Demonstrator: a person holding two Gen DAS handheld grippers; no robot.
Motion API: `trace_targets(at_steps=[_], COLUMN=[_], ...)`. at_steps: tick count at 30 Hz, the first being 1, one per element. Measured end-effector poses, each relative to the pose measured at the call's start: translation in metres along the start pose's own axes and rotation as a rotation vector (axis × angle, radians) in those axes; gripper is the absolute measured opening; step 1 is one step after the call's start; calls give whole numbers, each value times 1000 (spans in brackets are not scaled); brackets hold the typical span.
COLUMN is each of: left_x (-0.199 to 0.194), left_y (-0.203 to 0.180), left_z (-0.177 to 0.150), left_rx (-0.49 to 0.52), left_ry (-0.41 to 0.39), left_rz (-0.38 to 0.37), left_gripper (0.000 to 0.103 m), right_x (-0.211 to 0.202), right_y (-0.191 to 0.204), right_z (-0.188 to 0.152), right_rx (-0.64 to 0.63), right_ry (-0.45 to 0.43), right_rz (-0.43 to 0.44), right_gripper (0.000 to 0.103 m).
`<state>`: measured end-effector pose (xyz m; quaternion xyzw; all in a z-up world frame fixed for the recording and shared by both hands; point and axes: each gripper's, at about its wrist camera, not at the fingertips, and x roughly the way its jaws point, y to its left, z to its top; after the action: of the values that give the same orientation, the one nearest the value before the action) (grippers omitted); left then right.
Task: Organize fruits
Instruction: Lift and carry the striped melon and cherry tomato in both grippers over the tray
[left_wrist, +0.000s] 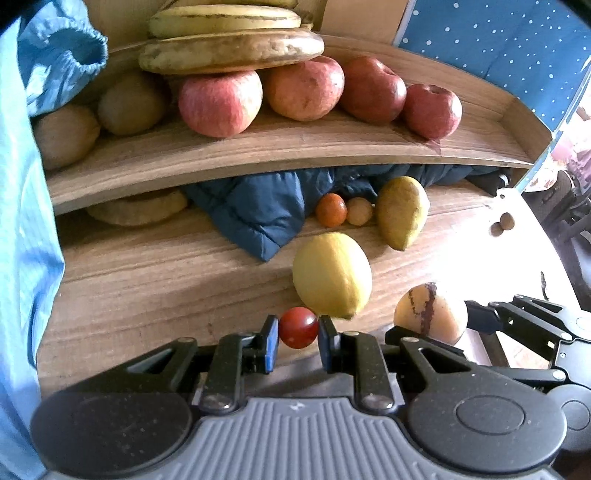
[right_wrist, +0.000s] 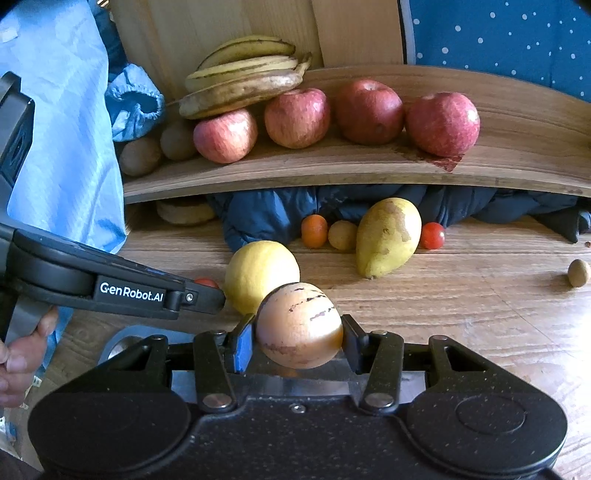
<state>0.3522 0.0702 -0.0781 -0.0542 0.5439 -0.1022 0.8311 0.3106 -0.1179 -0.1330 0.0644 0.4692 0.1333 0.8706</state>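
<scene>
Two fruits were already in hand: the left gripper (left_wrist: 298, 332) pinched a cherry tomato (left_wrist: 298, 327) between its pads, and the right gripper (right_wrist: 298, 341) clamped a round orange, streaked fruit (right_wrist: 299, 325) across its widest part, probably so it would not roll out. Both were held above the wooden table (right_wrist: 461, 314), near a lemon (right_wrist: 260, 275) and a pear (right_wrist: 388, 236) lying loose. On the raised shelf (right_wrist: 332, 170) apples (right_wrist: 297, 117) sat in a row beside bananas (right_wrist: 243, 79), suggesting like was grouped with like.
</scene>
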Motion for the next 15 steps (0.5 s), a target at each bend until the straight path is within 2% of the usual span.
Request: trace_targets(at_steps=[15], left_x=[-21], left_y=[-17], left_z=[-46], left_rx=[-58], left_ry=[1], left_rz=[13], left_gripper=[24], right_x=[-38], right_y=[7], right_z=[-32], right_rx=[-43], right_ry=[9], right_rz=[20], right_gripper=[50])
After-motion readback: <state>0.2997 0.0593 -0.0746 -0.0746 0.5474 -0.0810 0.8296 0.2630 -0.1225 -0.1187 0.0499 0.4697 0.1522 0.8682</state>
